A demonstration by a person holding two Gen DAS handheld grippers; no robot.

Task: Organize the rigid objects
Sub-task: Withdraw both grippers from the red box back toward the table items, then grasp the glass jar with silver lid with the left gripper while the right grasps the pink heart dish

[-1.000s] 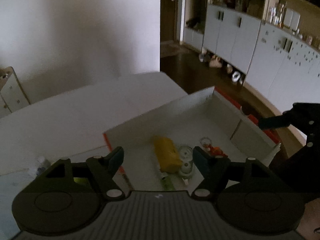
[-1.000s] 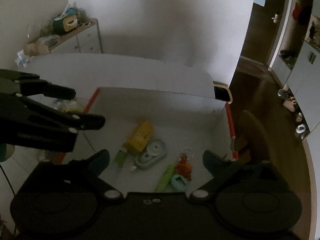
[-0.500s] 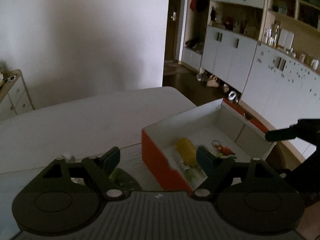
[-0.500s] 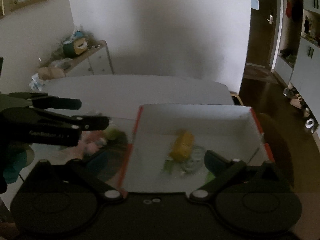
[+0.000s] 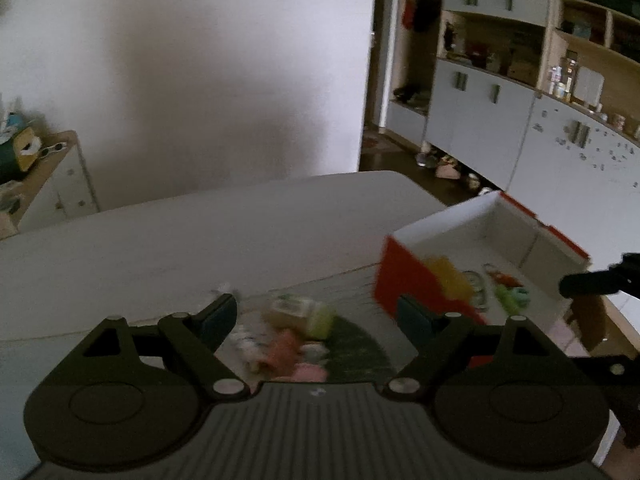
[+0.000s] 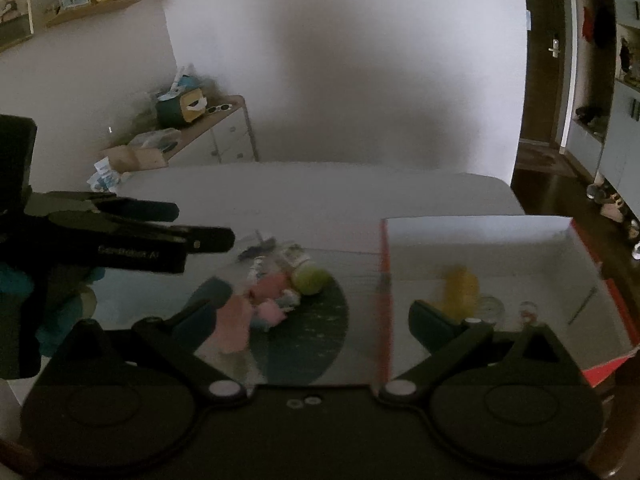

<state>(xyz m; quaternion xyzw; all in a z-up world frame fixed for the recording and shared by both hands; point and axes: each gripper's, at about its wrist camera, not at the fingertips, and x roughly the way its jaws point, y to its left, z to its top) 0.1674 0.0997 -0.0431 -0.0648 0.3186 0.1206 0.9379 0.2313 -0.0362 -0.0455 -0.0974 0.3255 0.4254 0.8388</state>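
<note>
With both the left gripper [image 5: 316,316] and right gripper [image 6: 320,304] spread wide and empty, the left's jaws having just been opening, one blurred item from the pile [image 6: 280,288] beside the orange box [image 6: 480,240] should be singled out before closing.

One white table [image 6: 320,192] carried one orange-sided box [image 6: 480,240] and one dark round mat [image 6: 320,340]. One yellow-green ball [image 6: 310,278] lay on that mat among a blurred heap of pink and pale bits I could not number. One yellow packet [image 5: 450,276] sat in the box. Two black grippers showed.
</note>
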